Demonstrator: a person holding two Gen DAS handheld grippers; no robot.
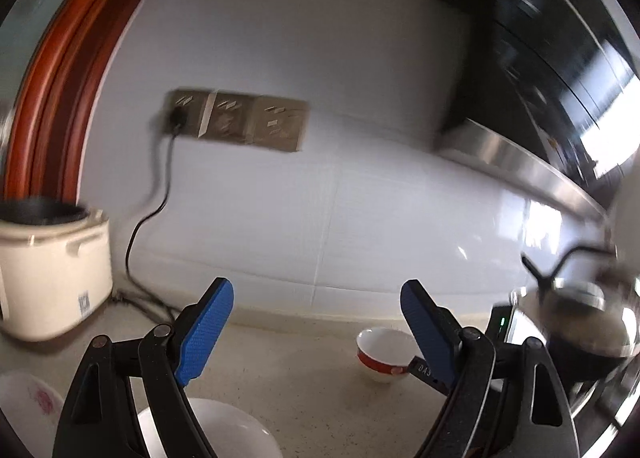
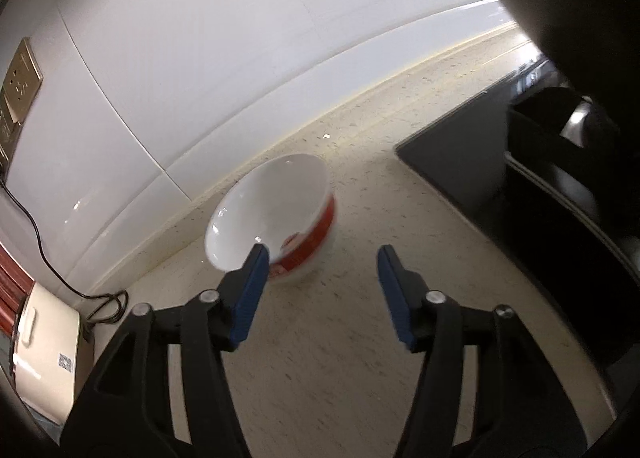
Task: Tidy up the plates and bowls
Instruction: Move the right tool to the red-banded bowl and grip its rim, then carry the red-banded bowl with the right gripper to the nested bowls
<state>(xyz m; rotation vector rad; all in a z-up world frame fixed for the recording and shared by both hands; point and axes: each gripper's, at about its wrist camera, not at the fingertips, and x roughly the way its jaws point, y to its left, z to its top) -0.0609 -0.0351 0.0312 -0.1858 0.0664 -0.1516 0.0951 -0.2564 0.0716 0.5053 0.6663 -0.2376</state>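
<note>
My right gripper (image 2: 320,270) had its jaws spread wide and empty, the left finger's blue tip just in front of the rim of a white bowl with a red band (image 2: 272,217) that stood on the speckled tabletop (image 2: 340,358) near the tiled wall, with a black stove (image 2: 500,177) off to the right. My left gripper (image 1: 316,322) also held its jaws open on nothing, above a plain white bowl (image 1: 236,434) and beside a flowered plate (image 1: 28,406); the red-banded bowl (image 1: 380,354) sat farther right. A rice cooker (image 1: 52,274) stood at the left and a wok (image 1: 584,322) at the right.
</note>
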